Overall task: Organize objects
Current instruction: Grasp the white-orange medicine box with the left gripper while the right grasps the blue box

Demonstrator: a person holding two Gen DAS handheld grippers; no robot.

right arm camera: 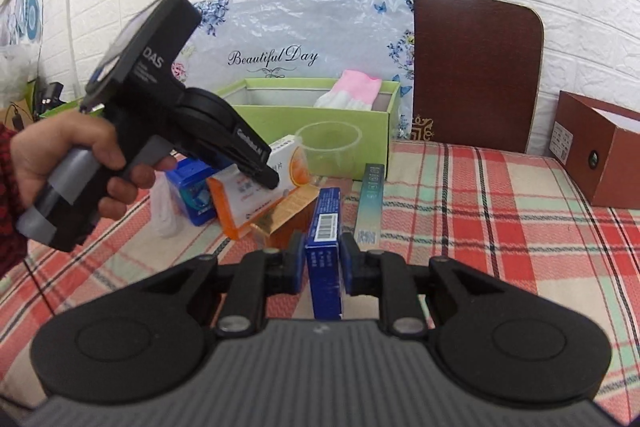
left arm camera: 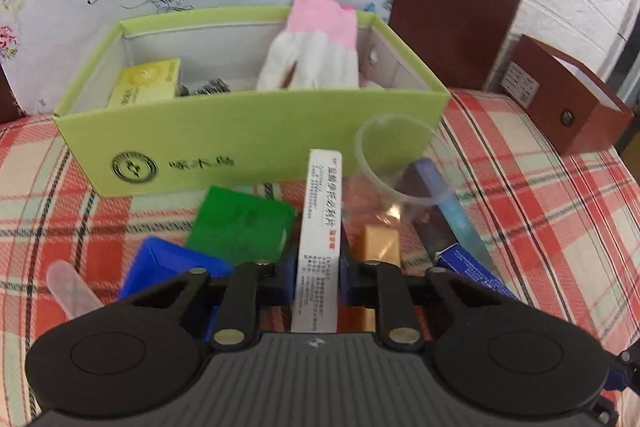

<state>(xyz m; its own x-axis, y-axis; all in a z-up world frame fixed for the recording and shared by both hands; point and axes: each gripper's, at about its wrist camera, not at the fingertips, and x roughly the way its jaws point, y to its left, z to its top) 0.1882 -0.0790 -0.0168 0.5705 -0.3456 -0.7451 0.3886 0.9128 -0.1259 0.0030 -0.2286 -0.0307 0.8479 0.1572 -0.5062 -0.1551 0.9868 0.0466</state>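
The sorting looked partly done. The open light-green cardboard box at twelve o'clock in the left wrist view already held a pink-and-white knitted glove draped over its back wall, a small yellow carton and something dark that I could not identify. Much remained on the red-and-green plaid cloth in front of it: a green flat packet, a blue plastic case, a clear plastic cup, an orange block, a long teal slim box and, in the right wrist view, an orange-and-white medicine carton.

The left hand-held gripper pinched a white narrow medicine box with red lettering on its long sides, the box pointing toward twelve o'clock at the green box. The right hand-held gripper was closed on a dark-blue narrow carton with a barcode label, likewise aimed forward.

From the right wrist view the person's left hand sat at nine o'clock, wrapped around the pistol grip, with the tool tilted down toward the pile. Both boxes probably belonged in the green box next, by my reading.
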